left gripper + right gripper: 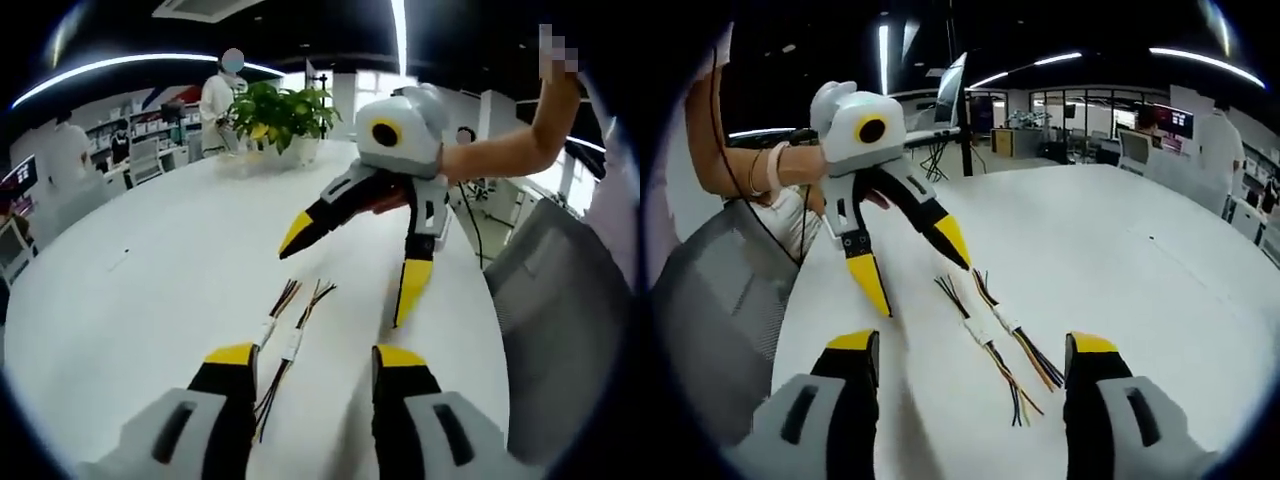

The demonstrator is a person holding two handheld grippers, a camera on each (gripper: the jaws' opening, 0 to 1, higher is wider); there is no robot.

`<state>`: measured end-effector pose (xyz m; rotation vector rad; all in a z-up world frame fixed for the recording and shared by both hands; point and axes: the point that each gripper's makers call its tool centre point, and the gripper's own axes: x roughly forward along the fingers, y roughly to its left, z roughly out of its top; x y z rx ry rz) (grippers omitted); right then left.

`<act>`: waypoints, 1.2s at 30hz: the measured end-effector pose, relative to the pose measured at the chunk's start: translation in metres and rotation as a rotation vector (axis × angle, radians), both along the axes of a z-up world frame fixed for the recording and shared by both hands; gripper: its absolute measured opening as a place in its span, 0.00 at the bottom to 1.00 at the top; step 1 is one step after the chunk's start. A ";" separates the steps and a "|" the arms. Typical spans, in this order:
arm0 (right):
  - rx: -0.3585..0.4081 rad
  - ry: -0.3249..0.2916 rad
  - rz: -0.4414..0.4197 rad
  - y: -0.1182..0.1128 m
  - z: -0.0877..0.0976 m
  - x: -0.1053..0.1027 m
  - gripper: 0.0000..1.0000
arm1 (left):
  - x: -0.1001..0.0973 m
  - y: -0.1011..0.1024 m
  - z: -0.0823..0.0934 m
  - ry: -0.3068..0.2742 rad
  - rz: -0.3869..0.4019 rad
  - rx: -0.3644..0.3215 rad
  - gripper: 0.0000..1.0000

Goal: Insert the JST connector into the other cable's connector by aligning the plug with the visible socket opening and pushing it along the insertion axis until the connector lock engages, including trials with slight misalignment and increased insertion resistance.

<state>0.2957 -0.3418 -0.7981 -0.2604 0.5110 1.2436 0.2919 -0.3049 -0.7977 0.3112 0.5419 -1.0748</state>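
Two short cables lie side by side on the white table (150, 290), each with a white JST connector mid-length and loose coloured wires at both ends. In the left gripper view the connectors (267, 331) (293, 344) rest just ahead of my left gripper (315, 358), which is open and holds nothing. My right gripper (352, 262) hovers open above the far wire ends. In the right gripper view the same connectors (977, 331) (1006, 321) sit between the spread jaws of my right gripper (970, 345), with the left gripper (912, 262) open beyond them. The connectors are apart, unmated.
A potted plant (280, 112) stands at the table's far end, with a person (218, 95) behind it. A grey mesh chair (560, 290) (710, 300) sits close to the table's edge by the grippers. Desks and monitors (1170, 120) fill the room behind.
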 end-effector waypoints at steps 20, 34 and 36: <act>0.005 -0.013 -0.005 -0.007 0.019 -0.023 0.85 | -0.026 0.009 0.030 -0.042 0.026 0.006 0.56; 0.049 -0.025 -0.044 -0.009 0.039 -0.037 0.91 | -0.039 0.017 0.047 -0.092 0.101 -0.003 0.76; 0.054 -0.023 -0.051 -0.009 0.041 -0.039 0.92 | -0.042 0.017 0.047 -0.079 0.105 -0.011 0.78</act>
